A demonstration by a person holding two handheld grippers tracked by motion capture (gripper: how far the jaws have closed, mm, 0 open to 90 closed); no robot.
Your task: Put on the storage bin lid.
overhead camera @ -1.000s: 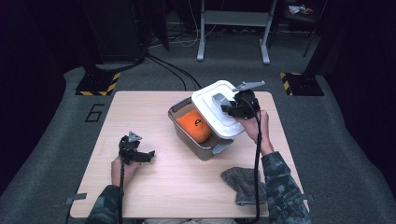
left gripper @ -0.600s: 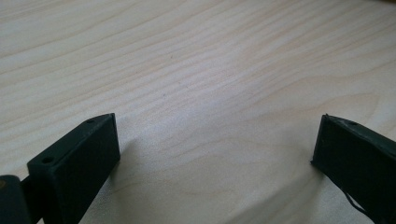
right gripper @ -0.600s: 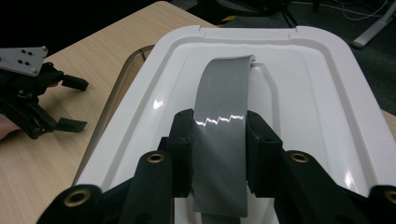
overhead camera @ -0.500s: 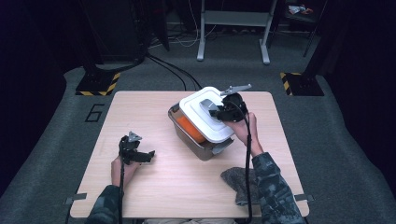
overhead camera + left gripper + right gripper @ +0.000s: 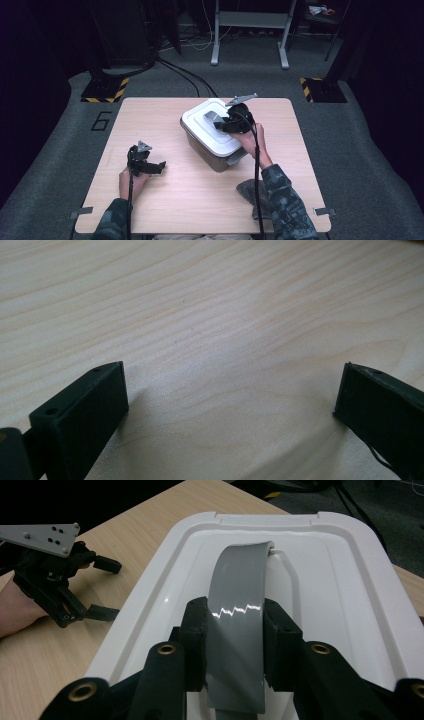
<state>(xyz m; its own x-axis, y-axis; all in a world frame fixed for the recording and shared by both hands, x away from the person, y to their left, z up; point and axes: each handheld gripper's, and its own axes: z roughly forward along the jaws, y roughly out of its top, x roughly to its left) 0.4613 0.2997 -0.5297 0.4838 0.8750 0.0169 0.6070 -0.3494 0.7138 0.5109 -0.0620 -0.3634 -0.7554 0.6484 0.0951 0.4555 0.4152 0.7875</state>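
So the white lid (image 5: 212, 127) sits flat on top of the grey bin (image 5: 210, 155), mid-counter toward the far right, and my right claw (image 5: 235, 630) is clamped on its grey handle (image 5: 239, 595), pads pressing both sides. My left claw (image 5: 225, 400) just rests with its jaws wide apart over bare wooden counter (image 5: 155, 120), well off to the bin's left. There's a dark crumpled cloth (image 5: 247, 192) near my right sleeve too.

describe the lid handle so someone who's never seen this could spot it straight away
Start at the light wooden table and find the grey box near its far right side, capped by a white lid. Arching over the lid's middle is the grey handle, pinched between the jaws of the right gripper. It is the one glossy grey strip on that white top.
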